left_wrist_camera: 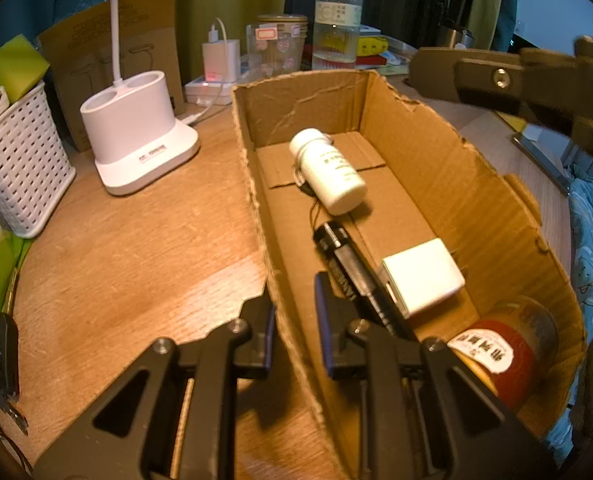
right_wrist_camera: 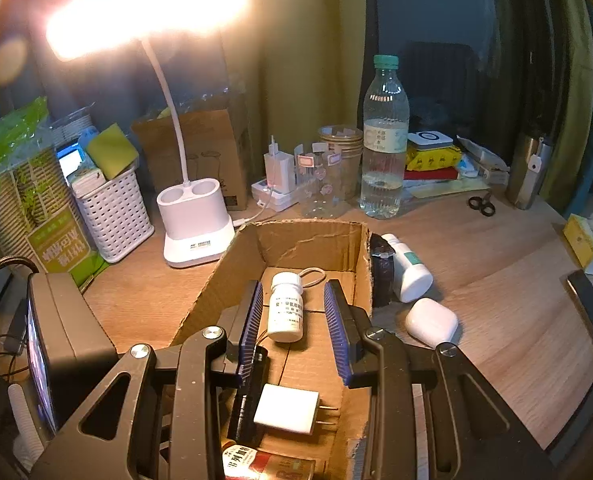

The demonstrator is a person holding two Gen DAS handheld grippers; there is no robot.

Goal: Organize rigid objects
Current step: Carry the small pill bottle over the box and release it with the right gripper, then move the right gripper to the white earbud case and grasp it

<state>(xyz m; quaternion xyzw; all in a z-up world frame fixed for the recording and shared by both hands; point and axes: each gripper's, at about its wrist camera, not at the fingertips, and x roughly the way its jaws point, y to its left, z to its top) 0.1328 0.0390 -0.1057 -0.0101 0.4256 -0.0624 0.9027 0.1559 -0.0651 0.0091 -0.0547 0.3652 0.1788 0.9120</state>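
**A:** What's seen on the wooden counter (left_wrist_camera: 136, 260)? Any labels readable?

**B:** A cluttered desk corner with green curtains behind, lit by one white gooseneck lamp (left_wrist_camera: 136, 128). An open brown cardboard box (left_wrist_camera: 436, 152) is set in the middle. Four things are counted inside: one white pill bottle (left_wrist_camera: 328, 172) lying on its side, one black marker (left_wrist_camera: 348, 268), one white plug charger (left_wrist_camera: 422, 276) and one red-labelled jar (left_wrist_camera: 504, 356). Chinese print is seen on the labels, too small to be read.

**A:** And outside the box?

**B:** Just right of it, one white teal-labelled bottle (right_wrist_camera: 410, 272) and one white earbud case (right_wrist_camera: 430, 322).

**A:** The grippers?

**B:** The box's left wall is pinched by the left hand-held gripper (left_wrist_camera: 294, 300). The right hand-held gripper (right_wrist_camera: 293, 286) is held over the box, jaws apart, nothing gripped.
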